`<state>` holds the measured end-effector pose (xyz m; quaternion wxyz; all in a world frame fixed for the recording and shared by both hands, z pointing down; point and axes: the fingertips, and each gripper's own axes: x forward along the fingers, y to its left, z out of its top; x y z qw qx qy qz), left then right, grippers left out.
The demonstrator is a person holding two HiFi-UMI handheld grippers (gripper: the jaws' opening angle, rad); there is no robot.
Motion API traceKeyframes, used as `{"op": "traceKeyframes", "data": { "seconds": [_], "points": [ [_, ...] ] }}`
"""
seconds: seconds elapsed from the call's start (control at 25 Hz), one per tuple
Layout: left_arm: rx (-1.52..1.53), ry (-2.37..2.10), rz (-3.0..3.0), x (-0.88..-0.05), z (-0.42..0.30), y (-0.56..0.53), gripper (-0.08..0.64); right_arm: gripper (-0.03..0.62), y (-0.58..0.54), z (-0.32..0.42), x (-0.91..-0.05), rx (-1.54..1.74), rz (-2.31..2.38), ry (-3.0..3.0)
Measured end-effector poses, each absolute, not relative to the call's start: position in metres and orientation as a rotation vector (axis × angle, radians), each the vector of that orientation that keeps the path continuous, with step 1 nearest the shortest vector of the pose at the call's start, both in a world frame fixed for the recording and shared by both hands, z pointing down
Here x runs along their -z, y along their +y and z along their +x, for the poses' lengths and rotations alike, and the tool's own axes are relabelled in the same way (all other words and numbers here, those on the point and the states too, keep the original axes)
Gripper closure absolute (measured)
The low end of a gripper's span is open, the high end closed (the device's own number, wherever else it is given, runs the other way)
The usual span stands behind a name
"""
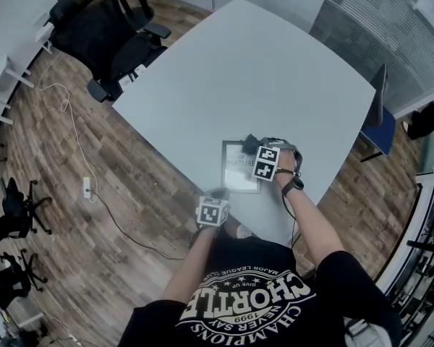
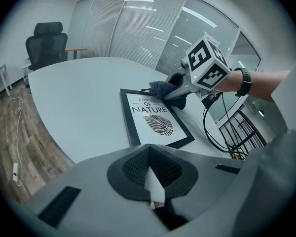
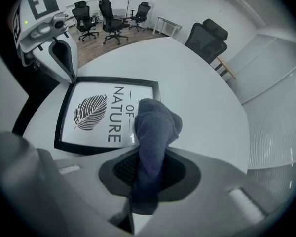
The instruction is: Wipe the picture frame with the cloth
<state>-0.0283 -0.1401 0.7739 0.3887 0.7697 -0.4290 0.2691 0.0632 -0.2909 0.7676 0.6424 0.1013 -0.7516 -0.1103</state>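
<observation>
Pale bench (image 1: pixel 275 71), picture frame (image 1: pixel 239 168) flat by the near edge. Right claw (image 3: pixel 149 169) clamps the cloth (image 3: pixel 155 125) on its far side; left claw (image 2: pixel 150 177) is clenched and empty. With nothing holding it, the frame could skid.

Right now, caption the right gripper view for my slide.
Right tongs hold a dark cloth at the edge of the picture frame on the white table.

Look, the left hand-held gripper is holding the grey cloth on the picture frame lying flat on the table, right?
Not quite. It is the right hand-held gripper that holds the grey cloth, clamped between its jaws, on the picture frame lying flat on the table. The right gripper view shows this. The left hand-held gripper is shut on nothing.
</observation>
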Motion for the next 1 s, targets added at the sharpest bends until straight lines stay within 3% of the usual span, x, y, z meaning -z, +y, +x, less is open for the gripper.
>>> {"op": "traceKeyframes", "data": {
  "seconds": [0.52, 1.0],
  "points": [
    [-0.675, -1.088, 1.954, -0.771, -0.025, -0.140, 0.555, 0.517, -0.260, -0.053, -0.760, 0.309, 0.076, -1.844],
    [-0.676, -1.092, 1.945, -0.772, -0.032, -0.139, 0.555, 0.517, -0.261, 0.009, -0.771, 0.240, 0.150, -1.775]
  ]
}}
